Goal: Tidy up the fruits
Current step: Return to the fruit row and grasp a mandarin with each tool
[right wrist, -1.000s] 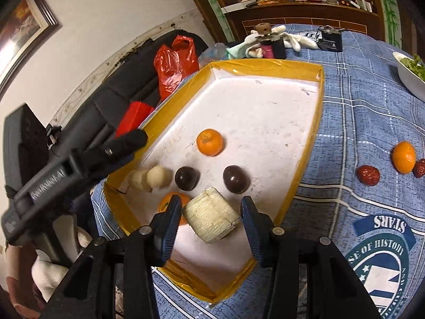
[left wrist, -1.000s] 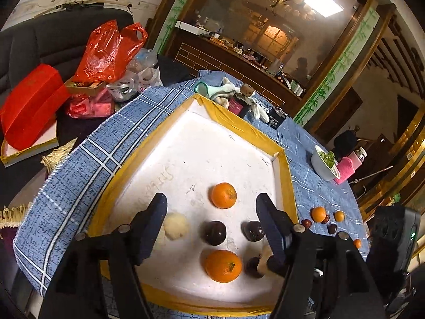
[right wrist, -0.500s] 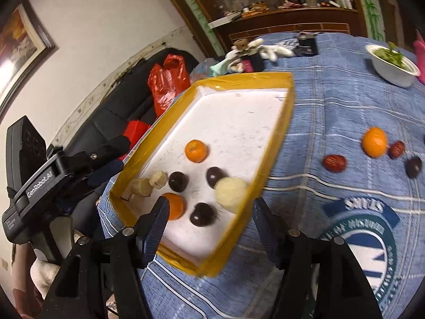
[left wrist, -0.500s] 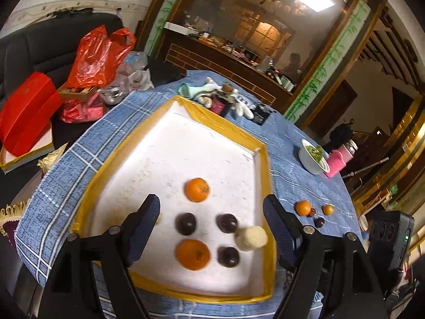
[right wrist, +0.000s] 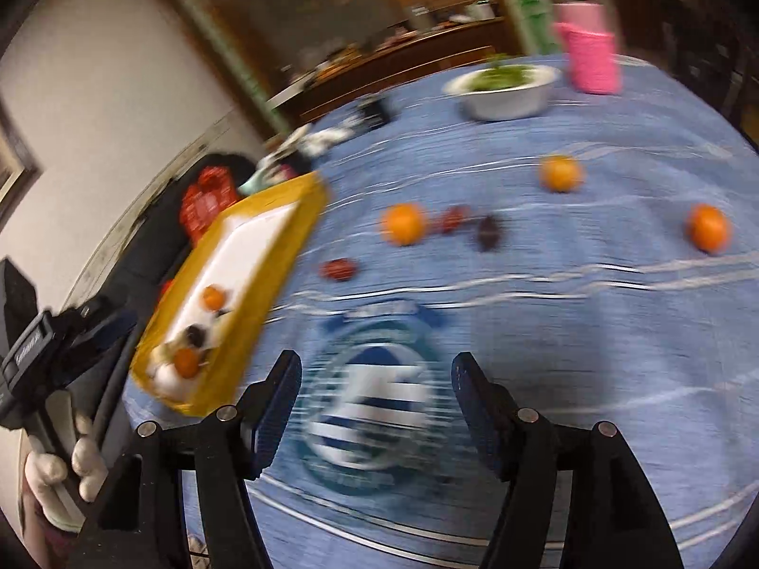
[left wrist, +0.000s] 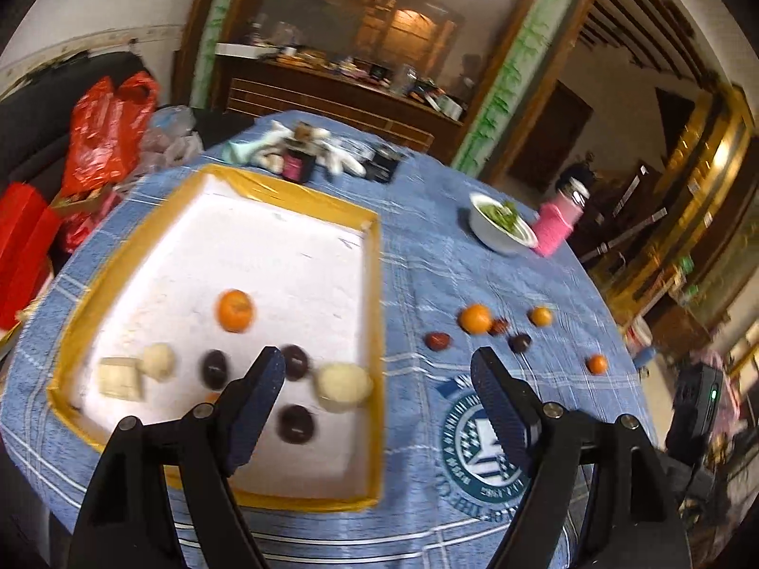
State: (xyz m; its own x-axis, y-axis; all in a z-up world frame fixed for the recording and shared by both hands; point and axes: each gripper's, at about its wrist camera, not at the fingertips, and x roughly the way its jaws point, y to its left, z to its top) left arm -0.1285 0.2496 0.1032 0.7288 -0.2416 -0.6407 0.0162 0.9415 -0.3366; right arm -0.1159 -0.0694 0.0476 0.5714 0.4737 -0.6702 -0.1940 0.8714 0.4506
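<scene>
Blue-cloth surface (right wrist: 593, 332): loose orange (right wrist: 404, 224), light, firm, round, rolls; grasp across middle. Right hand-held gripper (right wrist: 374, 398) and left hand-held gripper (left wrist: 379, 398): released, empty.

Left hand-held gripper (left wrist: 379, 370) open, empty, over tray (left wrist: 374, 284) edge

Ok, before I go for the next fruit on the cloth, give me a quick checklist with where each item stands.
1. Right tongs empty, nothing between the fingers: ok.
2. Left tongs empty: ok.
3. Fruit still loose on the blue tablecloth, such as the nearest orange and the red date: ok.
4. Bare floor left in the yellow-rimmed tray: ok.
5. Right view sharp enough to aim: not ok, blurred.
6. Date's firmness: cannot tell.
</scene>
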